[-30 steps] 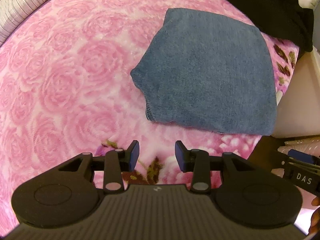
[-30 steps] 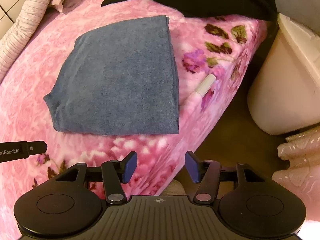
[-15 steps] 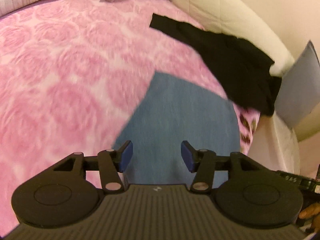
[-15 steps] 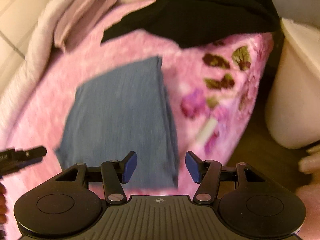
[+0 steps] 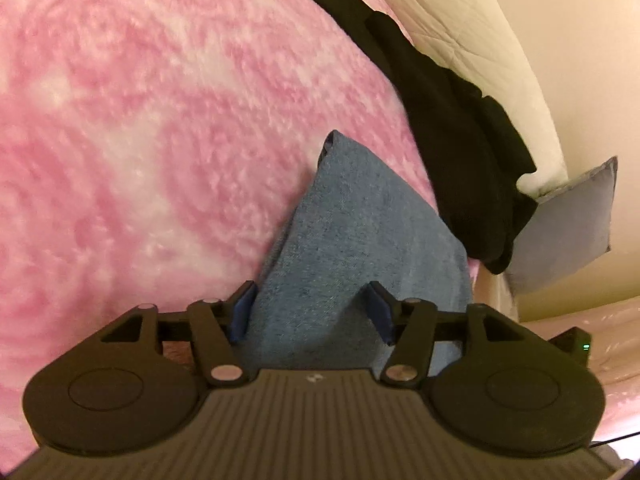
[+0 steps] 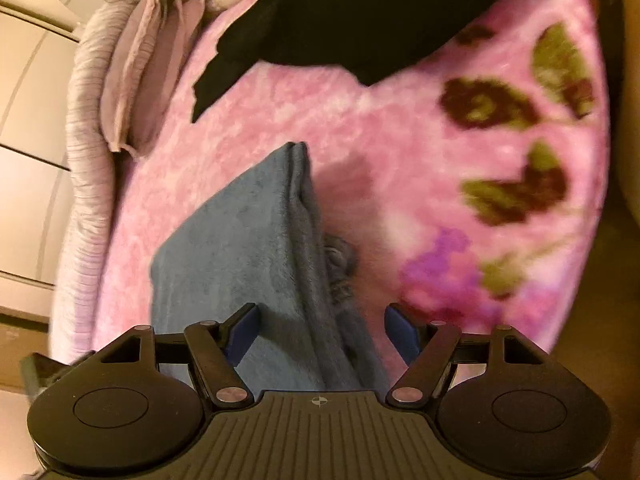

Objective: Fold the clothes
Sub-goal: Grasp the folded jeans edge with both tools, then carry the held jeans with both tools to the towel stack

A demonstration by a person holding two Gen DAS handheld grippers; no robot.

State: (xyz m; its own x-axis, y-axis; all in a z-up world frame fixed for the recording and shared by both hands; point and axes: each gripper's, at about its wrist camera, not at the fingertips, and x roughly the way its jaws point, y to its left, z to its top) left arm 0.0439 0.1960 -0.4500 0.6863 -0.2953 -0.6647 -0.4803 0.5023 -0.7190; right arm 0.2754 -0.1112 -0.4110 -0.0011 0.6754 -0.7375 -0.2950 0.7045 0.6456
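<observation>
Pink rose-patterned blanket [image 5: 160, 128] covers the bed under both tools; no writing or brand can be read anywhere, only a small emblem on each tool's body. The folded blue towel [image 5: 352, 240] lies on the blanket, reaching in between the fingers of each tool. The left gripper [image 5: 312, 312] has its jaws apart and opening, the towel's near end between them, the pads not pressing it. The right gripper [image 6: 322, 332] is likewise spread and opening over the towel's layered edge [image 6: 308, 216]. Beyond the towel lies a black garment [image 5: 452, 112], with a cream quilted cushion [image 5: 472, 32] behind it and a grey-blue pillow [image 5: 568, 224] to the right. Leaf prints [image 6: 516, 196] mark the blanket right of the right tool.
</observation>
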